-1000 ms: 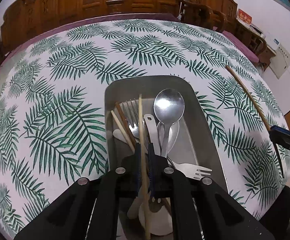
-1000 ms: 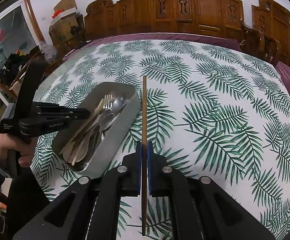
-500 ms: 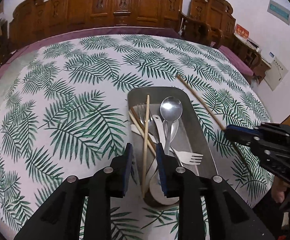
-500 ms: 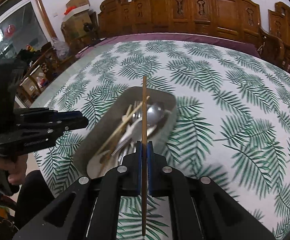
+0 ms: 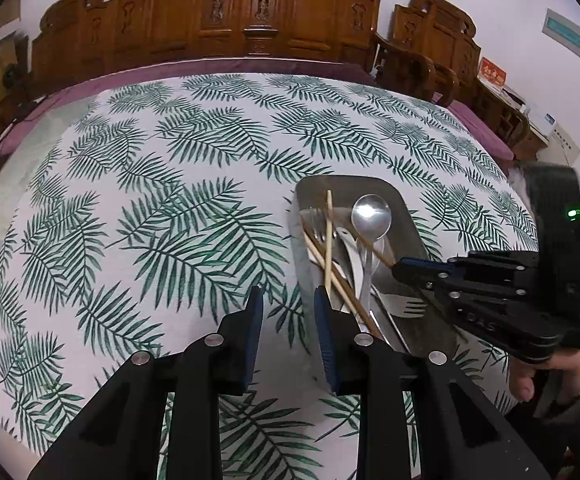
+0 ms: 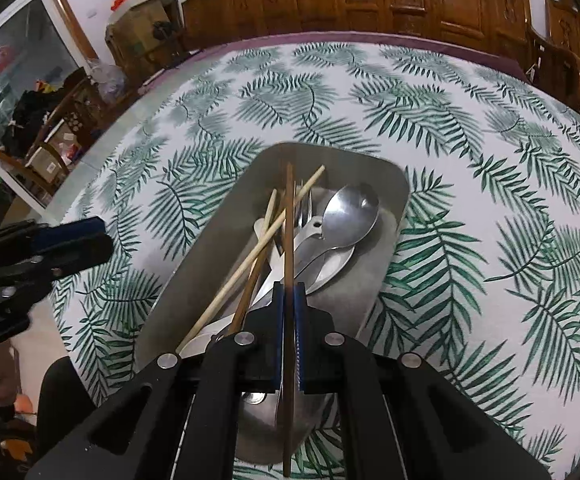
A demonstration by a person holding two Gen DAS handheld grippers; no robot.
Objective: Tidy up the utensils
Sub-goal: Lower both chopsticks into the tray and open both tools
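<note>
A metal tray (image 6: 363, 292) on the leaf-print cloth holds a steel spoon (image 6: 351, 208), a fork (image 6: 305, 204), white spoons and two light chopsticks (image 6: 250, 260). My right gripper (image 6: 290, 288) hovers over the tray's near end, shut on a dark brown chopstick (image 6: 289, 220) that points along the tray. In the left wrist view the tray (image 5: 409, 232) lies to the right, with the right gripper (image 5: 399, 268) and its chopstick (image 5: 377, 254) above it. My left gripper (image 5: 288, 294) stands open just left of the tray, with only cloth between its fingers.
The round table (image 5: 150, 220) carries nothing else in view. Carved wooden chairs (image 5: 250, 20) ring its far side. A cluttered shelf and a window (image 6: 50, 120) stand off to the left. A person's hand (image 5: 549, 376) holds the right gripper's handle.
The left gripper opened, let a light chopstick drop into the tray, then drew back up and to the left. The right gripper carried the dark chopstick from beside the tray to above it.
</note>
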